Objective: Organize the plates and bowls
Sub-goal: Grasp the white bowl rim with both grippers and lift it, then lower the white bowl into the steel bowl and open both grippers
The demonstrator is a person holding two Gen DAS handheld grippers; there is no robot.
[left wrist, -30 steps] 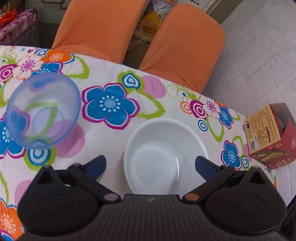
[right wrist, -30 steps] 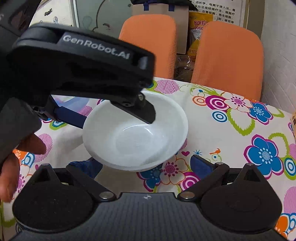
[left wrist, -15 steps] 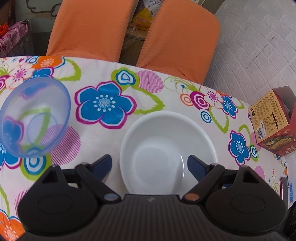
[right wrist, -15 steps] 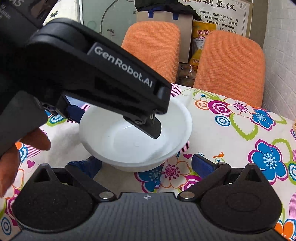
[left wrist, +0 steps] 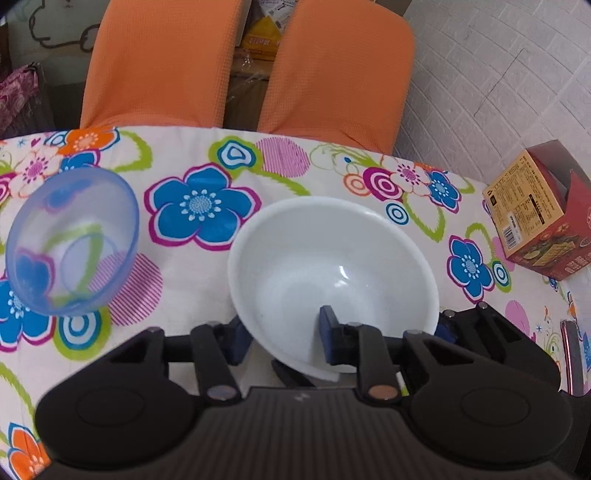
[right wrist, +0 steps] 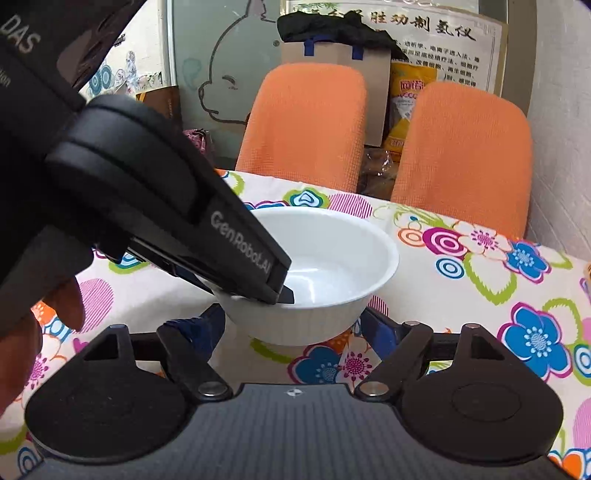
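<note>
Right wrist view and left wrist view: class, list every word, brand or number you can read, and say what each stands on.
"GenRobot.AI": on the side of the left tool, which grips the white bowl.
"DAS": on the black body at top left.
Wall poster: Chinese characters, too blurred to quote.
Yellow bag: print unreadable.
Red and yellow box: print and barcode too small.

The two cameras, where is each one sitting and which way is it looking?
Left wrist: sits on the left gripper, looking down its fingers at the white bowl, whose rim they pinch, with a blue bowl beside it.
Right wrist: sits on the right gripper, low over the table, facing the orange chairs; a hand shows at left.
Shared: white bowl, left gripper, chairs, flowery tablecloth.
</note>
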